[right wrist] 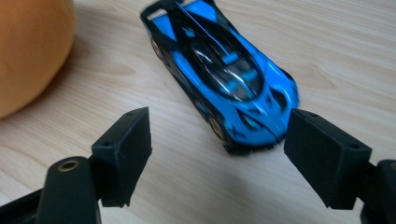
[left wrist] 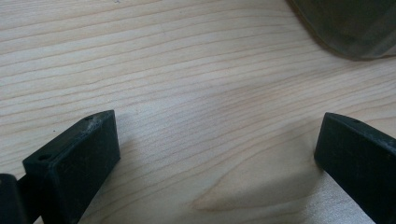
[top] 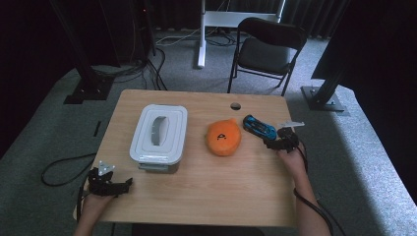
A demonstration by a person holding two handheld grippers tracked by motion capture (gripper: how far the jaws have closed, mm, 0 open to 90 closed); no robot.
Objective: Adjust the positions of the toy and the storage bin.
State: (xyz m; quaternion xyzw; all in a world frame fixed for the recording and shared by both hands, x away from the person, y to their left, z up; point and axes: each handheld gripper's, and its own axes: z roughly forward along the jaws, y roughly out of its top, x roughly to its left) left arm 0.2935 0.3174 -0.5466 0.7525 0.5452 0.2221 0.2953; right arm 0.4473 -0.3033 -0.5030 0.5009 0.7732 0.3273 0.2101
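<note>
- We are watching the right gripper [top: 269, 140] at about 3 o'clock on the desk [top: 206, 191], its jaws standing apart with nothing pressed between them
- In the right gripper view [right wrist: 217, 140] the blue toy car [right wrist: 224, 74] is lying just ahead of the jaws, its near end reaching toward the gap but touching neither pad
- In the high view the car [top: 258, 127] is sitting at roughly 2 o'clock, just beside the orange plush [top: 223, 137], which is resting near the middle
- The white lidded box [top: 158, 133] is standing at about 10 o'clock
- The left gripper [top: 120, 186] is resting at 8 o'clock, jaws wide apart over bare wood, holding nothing
</note>
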